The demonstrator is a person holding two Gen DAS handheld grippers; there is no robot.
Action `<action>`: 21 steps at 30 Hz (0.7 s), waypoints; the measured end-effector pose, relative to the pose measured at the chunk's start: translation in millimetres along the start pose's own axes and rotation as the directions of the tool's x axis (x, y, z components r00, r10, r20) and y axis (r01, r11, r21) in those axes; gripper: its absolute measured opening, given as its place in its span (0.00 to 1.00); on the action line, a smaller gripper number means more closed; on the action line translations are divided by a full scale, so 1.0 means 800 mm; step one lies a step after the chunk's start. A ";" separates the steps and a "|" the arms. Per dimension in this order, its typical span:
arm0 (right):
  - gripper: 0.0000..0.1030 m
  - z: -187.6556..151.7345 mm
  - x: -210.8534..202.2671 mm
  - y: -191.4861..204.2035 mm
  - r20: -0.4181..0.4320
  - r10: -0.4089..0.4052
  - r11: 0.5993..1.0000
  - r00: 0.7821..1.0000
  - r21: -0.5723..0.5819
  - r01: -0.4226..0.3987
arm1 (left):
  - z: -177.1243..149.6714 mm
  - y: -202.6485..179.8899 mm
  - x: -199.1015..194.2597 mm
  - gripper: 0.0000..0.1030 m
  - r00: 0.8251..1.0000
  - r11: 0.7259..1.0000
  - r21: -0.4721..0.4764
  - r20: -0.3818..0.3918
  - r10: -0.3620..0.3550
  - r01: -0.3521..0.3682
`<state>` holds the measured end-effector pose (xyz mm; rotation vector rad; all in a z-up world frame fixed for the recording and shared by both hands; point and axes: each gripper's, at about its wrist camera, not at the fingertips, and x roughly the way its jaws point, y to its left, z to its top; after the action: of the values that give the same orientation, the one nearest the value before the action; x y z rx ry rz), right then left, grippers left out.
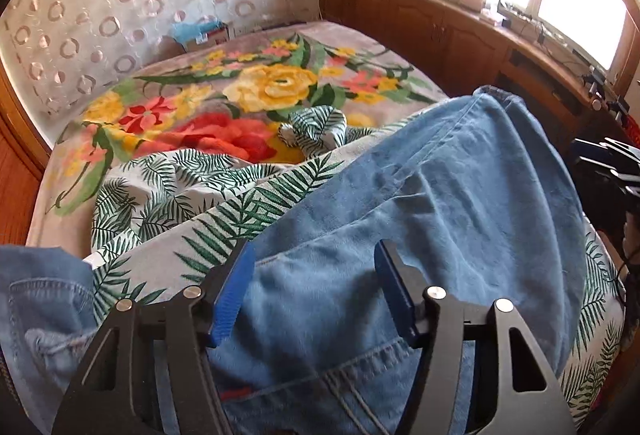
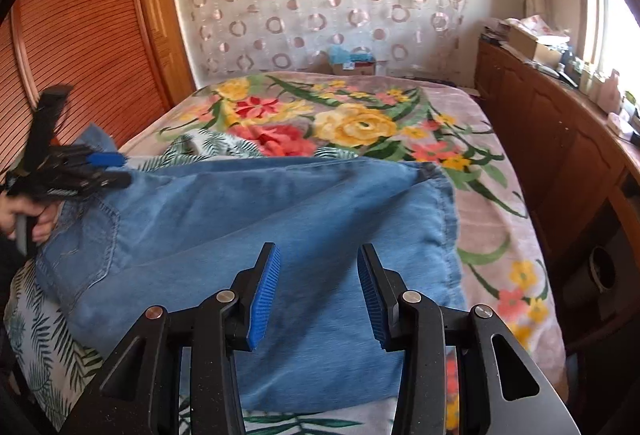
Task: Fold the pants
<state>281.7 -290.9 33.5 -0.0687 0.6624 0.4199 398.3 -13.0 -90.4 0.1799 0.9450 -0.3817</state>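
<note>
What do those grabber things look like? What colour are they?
Each gripper, left and right, is black with angular cut-out arms and round silver bolts. Its two fingers carry bright blue ridged pads. In the right view a bare hand grips the left gripper's grey handle. No markings show.

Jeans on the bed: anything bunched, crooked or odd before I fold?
The jeans lie wrinkled, partly on a rumpled leaf-print sheet, so the base is uneven. Both grippers, left and right, are open above the denim. Nothing looks damaged.
</note>
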 end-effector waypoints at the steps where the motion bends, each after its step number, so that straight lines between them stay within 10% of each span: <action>1: 0.41 0.000 0.001 0.001 -0.003 0.010 1.000 1.000 -0.008 -0.010 | 0.001 -0.002 0.006 0.61 1.000 1.000 0.005 -0.022 -0.010 0.010; 7: 0.41 0.006 0.001 -0.005 0.000 0.043 0.999 0.999 -0.034 -0.043 | -0.003 -0.013 0.029 0.61 0.995 0.998 0.059 -0.100 -0.018 0.024; 16: 0.41 0.001 0.009 0.002 -0.003 0.033 0.999 0.999 -0.030 -0.033 | -0.008 -0.023 0.027 0.08 0.995 0.994 0.110 -0.099 0.018 -0.007; 21: 0.41 -0.002 0.010 0.004 -0.004 0.022 1.000 1.000 -0.019 -0.023 | -0.008 -0.023 0.003 0.02 0.997 0.992 0.115 -0.038 0.063 -0.058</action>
<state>285.1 -285.4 27.2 -0.0805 0.6633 0.4480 387.6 -28.4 -95.9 0.3213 0.9569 -0.3777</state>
